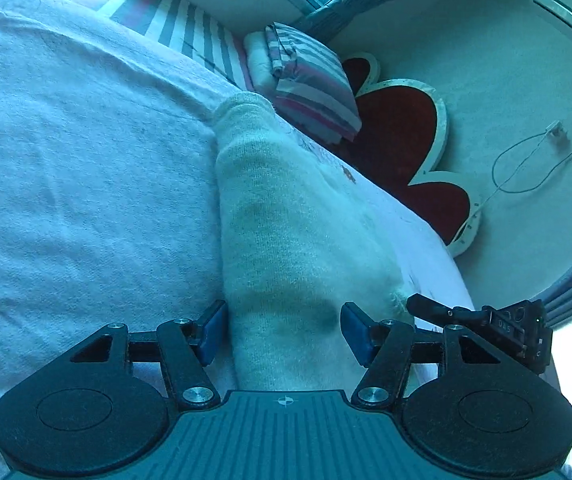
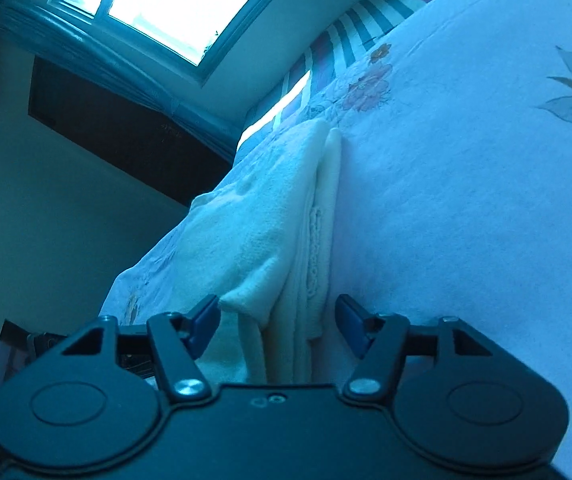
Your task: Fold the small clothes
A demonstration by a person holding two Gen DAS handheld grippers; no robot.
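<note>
A cream knit garment point(image 1: 286, 216) lies folded in a long strip on the bed. My left gripper point(image 1: 282, 330) is open, its blue pads on either side of the garment's near end. In the right wrist view the same garment point(image 2: 286, 216) shows as stacked cream layers on the floral bedspread point(image 2: 465, 160). My right gripper point(image 2: 278, 326) is open and straddles the near edge of the folded layers, without pinching them. The right gripper's black body point(image 1: 497, 324) shows at the right of the left wrist view.
A white blanket point(image 1: 78, 160) covers the bed to the left. A folded striped quilt point(image 1: 305, 80) lies at the bed's far end. A red heart-shaped headboard point(image 1: 401, 140) stands against the wall. A window point(image 2: 174, 0) and a dark cabinet point(image 2: 118, 128) lie beyond the bed edge.
</note>
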